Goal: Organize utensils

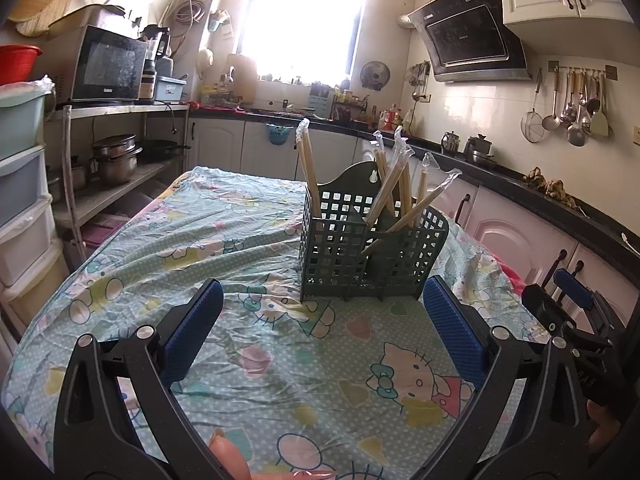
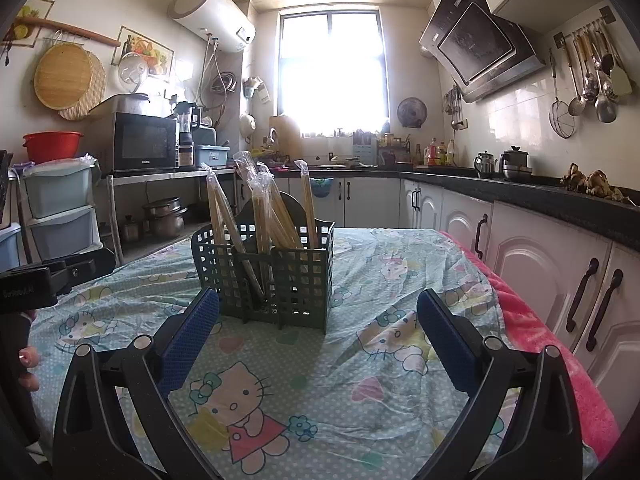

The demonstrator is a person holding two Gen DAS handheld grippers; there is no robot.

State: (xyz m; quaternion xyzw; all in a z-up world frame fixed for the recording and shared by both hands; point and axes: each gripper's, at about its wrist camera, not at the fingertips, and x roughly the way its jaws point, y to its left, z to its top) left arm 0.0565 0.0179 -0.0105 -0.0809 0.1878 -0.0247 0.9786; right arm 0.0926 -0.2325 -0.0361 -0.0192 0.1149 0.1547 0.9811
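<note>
Left wrist view has the left gripper hovering over the cartoon-print tablecloth, jaws spread wide and holding nothing, with the dark green utensil caddy standing upright just ahead and slightly right of centre, wrapped chopsticks leaning out of its compartments. Over on the right wrist camera, the right gripper is likewise wide apart and empty, the same caddy sitting on the cloth just beyond its left finger, chopsticks fanned upward.

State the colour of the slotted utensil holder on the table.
Dark green; the utensil holder shows best in the right wrist view.
</note>
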